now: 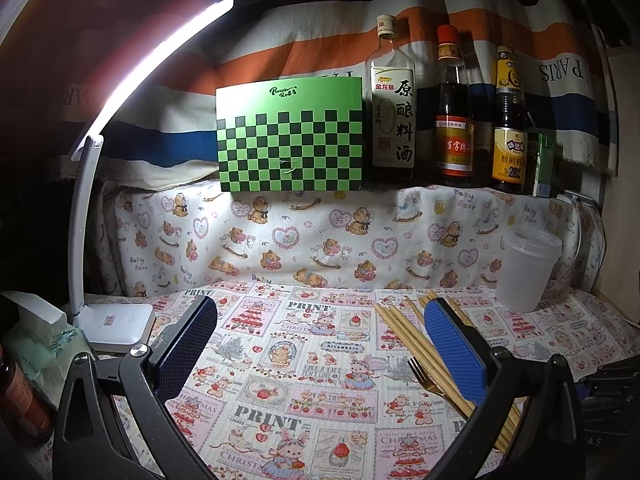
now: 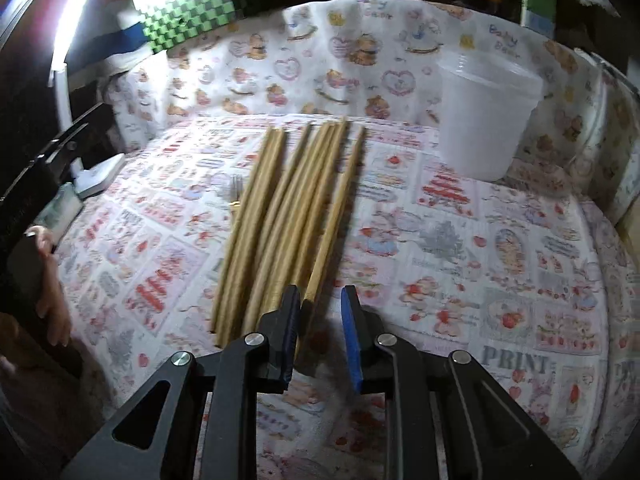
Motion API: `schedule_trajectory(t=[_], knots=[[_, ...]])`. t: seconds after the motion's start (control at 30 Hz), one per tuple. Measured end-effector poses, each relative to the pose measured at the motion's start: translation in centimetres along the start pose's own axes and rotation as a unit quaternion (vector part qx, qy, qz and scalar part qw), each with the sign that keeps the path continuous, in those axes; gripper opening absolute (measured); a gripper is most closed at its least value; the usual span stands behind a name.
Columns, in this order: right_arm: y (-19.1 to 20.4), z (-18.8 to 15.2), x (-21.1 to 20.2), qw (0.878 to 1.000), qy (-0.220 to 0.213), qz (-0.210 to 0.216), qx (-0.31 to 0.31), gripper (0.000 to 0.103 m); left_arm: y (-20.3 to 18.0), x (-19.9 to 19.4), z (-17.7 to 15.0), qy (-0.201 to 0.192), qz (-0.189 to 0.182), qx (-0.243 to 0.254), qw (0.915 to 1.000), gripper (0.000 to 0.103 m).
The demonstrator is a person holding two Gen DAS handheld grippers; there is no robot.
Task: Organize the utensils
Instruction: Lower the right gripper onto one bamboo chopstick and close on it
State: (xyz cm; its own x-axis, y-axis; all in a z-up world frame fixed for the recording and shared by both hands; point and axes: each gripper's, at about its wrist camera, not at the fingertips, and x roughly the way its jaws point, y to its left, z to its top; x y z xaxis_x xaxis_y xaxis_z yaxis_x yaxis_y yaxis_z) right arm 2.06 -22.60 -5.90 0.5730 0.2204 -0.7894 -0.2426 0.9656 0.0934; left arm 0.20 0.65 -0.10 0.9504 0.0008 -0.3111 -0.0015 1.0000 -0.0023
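Note:
Several bamboo chopsticks (image 2: pixel 280 208) lie side by side on the printed cloth, with a small gold fork (image 2: pixel 236 192) tucked at their left. My right gripper (image 2: pixel 320 292) points down at their near ends. Its jaws stand narrow, and the near end of the rightmost chopstick (image 2: pixel 336 208) lies between them beside the left pad, clear of the right pad. A translucent plastic cup (image 2: pixel 484 120) stands upright at the back right. In the left wrist view my left gripper (image 1: pixel 320 306) hangs wide open over bare cloth, with the chopsticks (image 1: pixel 420 344), fork (image 1: pixel 424 376) and cup (image 1: pixel 526 268) to its right.
A white desk lamp (image 1: pixel 116 320) stands at the left. On the raised ledge behind are a green checkered box (image 1: pixel 290 140) and several sauce bottles (image 1: pixel 392 100). A person's hand (image 2: pixel 48 280) shows at the left edge.

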Motion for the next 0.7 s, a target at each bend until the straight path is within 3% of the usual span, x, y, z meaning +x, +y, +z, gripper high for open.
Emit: schedule_trajectory(t=[0.2,0.4,0.53,0.6,0.7], knots=[[-0.6,0.1,0.1,0.999,-0.004,-0.032,0.001,0.009,0.0,0.0,0.0,0.000,0.000,0.000,1.0000,0.103],[-0.7,0.2,0.3,1.000,-0.005,-0.030,0.001,0.009,-0.1,0.0,0.0,0.004,0.002,0.001,1.0000,0.103],[-1.7,0.3,-0.1,0.999,-0.023,-0.014,0.039,0.008,0.1,0.1,0.0,0.013,-0.003,0.005,0.9999,0.103],[-1.7,0.4,-1.0,0.998,-0.054,-0.019,0.041,0.008,-0.1,1.0,0.1,0.068,-0.005,0.005,0.9977,0.102],[-0.8,0.5,-3.4,0.991,-0.124,-0.040,0.016,0.008,0.3,2.0,0.3,0.142,-0.054,-0.041,0.9875,0.083]])
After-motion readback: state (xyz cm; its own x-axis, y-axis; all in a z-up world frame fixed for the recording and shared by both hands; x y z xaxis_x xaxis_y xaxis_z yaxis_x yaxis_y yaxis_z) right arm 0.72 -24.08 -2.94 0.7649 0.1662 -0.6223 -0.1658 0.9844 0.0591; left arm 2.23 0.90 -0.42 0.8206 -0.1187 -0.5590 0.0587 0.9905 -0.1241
